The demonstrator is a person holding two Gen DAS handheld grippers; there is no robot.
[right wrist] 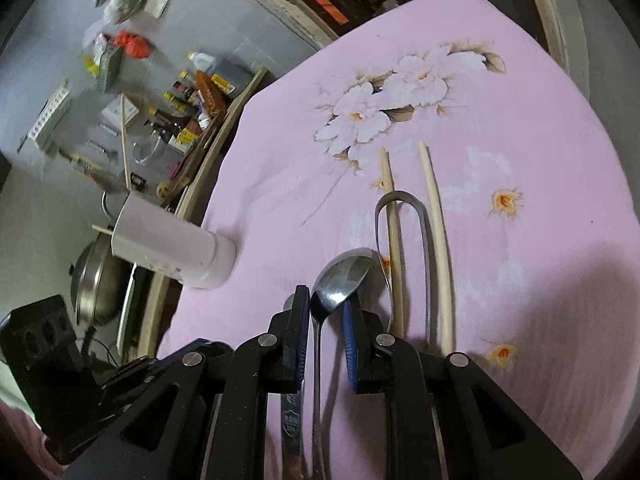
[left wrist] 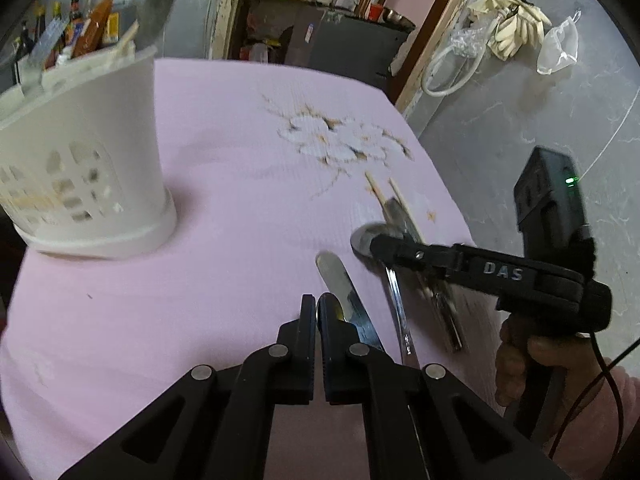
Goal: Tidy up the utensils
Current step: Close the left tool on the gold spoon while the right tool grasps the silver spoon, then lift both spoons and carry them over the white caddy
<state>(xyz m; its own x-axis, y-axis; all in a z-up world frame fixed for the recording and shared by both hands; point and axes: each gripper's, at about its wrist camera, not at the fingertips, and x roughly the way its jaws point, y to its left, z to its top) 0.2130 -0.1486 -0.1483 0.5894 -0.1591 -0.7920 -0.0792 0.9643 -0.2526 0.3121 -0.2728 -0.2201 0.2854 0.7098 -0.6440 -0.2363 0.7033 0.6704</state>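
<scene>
A steel spoon lies on the pink flowered cloth. My right gripper straddles its neck, jaws narrowly open, with a gap on the right side. The left wrist view shows that gripper low over the spoon bowl. My left gripper is shut with nothing gripped. A table knife lies flat just right of its fingers. Two wooden chopsticks and metal tongs lie beyond the spoon. The white slotted utensil holder stands at far left, holding a large spoon.
The cloth's right edge drops off to a grey floor. A person's hand holds the right gripper's handle. Bottles and clutter sit beyond the table's far left side. A metal pot is below the holder.
</scene>
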